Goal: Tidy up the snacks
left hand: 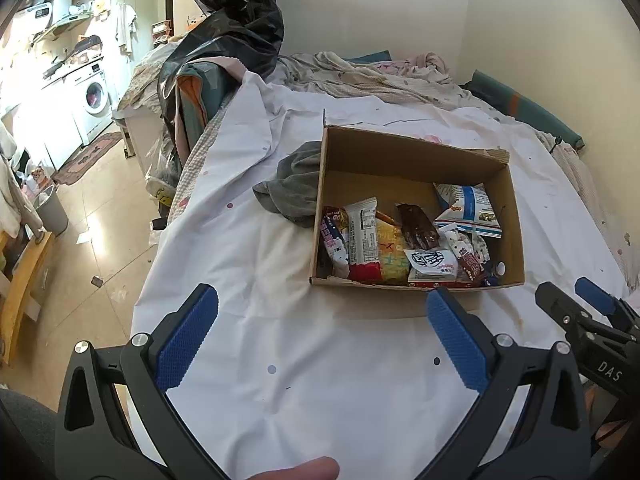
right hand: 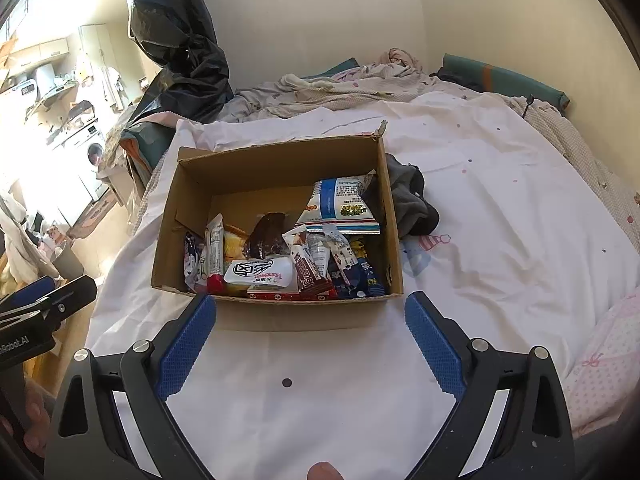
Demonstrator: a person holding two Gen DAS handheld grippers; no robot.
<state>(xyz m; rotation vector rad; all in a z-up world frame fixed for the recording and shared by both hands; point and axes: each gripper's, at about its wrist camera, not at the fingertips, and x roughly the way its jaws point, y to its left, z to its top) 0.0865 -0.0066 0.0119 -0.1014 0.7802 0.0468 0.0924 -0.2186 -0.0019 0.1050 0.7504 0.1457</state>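
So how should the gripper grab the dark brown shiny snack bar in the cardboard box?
Probably from above, with the right gripper, which is open and faces the cardboard box. The dark brown shiny snack bar lies propped on top of the other packets, its far end raised and free. Pinch across its narrow width near that end, since its near end is tucked behind a white packet.

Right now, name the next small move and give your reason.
Probably ease the right gripper forward over the cardboard box toward the white packet at its near wall. Both grippers are open and empty, short of the box, and the snacks lie jumbled inside.
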